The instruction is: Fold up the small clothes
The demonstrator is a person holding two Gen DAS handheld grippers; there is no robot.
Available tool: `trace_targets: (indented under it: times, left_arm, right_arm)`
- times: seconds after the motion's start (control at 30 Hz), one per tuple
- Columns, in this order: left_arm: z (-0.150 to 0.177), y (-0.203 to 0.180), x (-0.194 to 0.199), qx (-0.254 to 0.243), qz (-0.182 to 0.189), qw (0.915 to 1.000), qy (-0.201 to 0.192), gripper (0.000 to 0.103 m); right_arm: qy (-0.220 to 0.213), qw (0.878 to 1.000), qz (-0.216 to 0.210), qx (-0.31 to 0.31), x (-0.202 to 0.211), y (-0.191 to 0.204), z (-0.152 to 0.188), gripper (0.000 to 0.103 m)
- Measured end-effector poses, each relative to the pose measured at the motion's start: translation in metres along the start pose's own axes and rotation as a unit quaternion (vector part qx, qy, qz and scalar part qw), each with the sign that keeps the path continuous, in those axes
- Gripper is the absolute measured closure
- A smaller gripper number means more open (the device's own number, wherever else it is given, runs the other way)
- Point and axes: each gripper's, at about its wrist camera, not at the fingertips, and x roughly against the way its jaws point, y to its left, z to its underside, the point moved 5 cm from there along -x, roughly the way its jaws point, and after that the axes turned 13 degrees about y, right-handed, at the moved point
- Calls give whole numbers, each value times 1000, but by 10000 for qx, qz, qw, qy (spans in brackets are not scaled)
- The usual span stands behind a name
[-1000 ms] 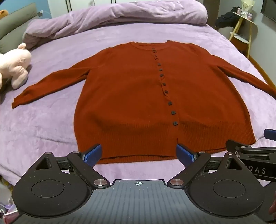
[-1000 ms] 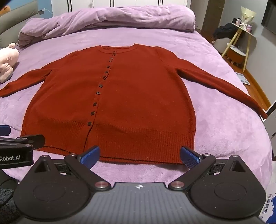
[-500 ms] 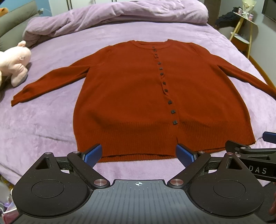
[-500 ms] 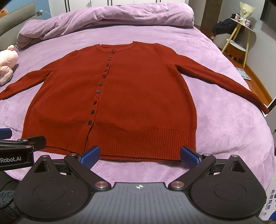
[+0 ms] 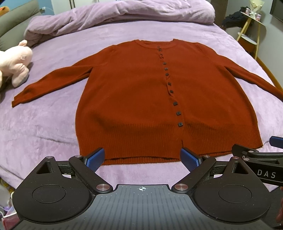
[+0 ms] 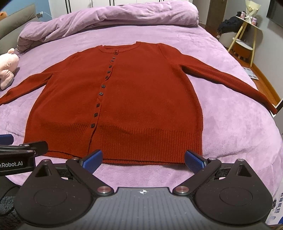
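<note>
A rust-red buttoned cardigan [image 5: 141, 99] [image 6: 134, 99] lies flat and face up on the purple bed, sleeves spread out to both sides, hem nearest me. My left gripper [image 5: 143, 157] hovers just short of the hem, open, nothing between its blue pads. My right gripper [image 6: 143, 158] hangs likewise before the hem, open and empty. Each gripper's side shows at the edge of the other's view.
A rumpled purple duvet [image 5: 123, 14] is piled at the head of the bed. A pink plush toy [image 5: 16, 62] lies beside the cardigan's left sleeve. A yellow-legged side table [image 6: 245, 33] stands off the bed's right side, above wooden floor.
Both grippers have eased slightly toward the cardigan, so the hem sits a little nearer the fingertips. The cardigan itself has not moved. Both stay open.
</note>
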Motion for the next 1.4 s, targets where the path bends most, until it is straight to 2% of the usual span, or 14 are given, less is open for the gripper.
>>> trace_targets:
  times: [1.4]
  left_arm:
    - [-1, 3, -3, 103, -5, 9998, 181, 7]
  right_arm:
    - [119, 9997, -187, -88, -3, -2, 1, 4]
